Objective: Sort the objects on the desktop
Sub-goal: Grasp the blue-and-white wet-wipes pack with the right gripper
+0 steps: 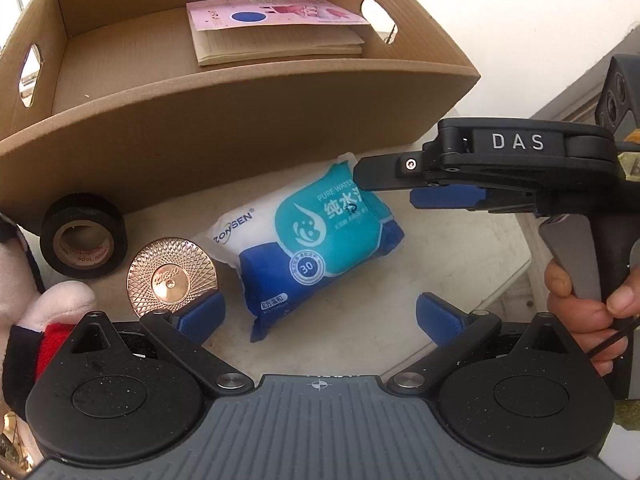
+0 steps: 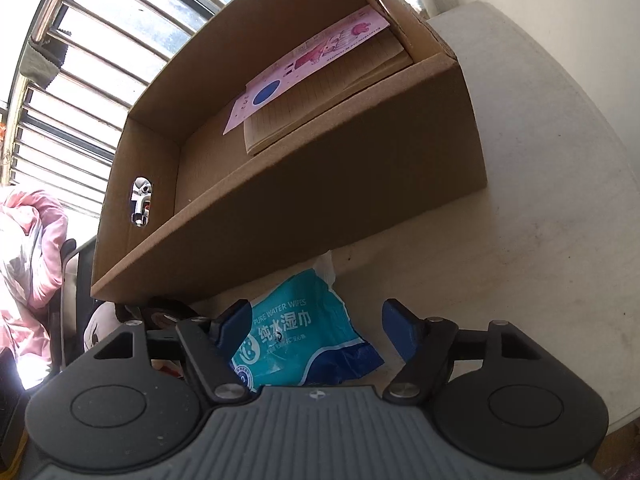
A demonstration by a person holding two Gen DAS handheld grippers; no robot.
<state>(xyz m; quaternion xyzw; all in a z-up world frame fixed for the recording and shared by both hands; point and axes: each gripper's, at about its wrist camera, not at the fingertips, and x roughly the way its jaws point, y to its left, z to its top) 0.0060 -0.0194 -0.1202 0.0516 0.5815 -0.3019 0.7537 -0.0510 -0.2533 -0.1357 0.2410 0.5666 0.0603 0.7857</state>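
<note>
In the left wrist view, a pack of wet wipes is seen lying flat on the pale counter, just in front of the near wall of an open cardboard box that stands toward the counter's far edge. The left tongs are held wide open above the counter, with nothing between the blue pads; the near end of the pack lies between them but is not touched. A round rose-gold compact is seen just beside the left pad, and a roll of black tape stands behind it, close against the box wall. A plush toy in white, red and black is partly shown at the counter's left edge. Inside the box, a notebook with a pink cover is laid against the far right corner. The right tongs are seen from the side, reaching over the far end of the pack, and a bare hand is wrapped around the handle. In the right wrist view, the right tongs are shown spread open, with the wet wipes lying between the blue pads; whether either pad touches the wrapper cannot be told. The cardboard box is seen directly behind, with the notebook inside it. The tape roll and part of the plush toy are glimpsed at the box's left corner. A barred window is seen beyond the box.
</note>
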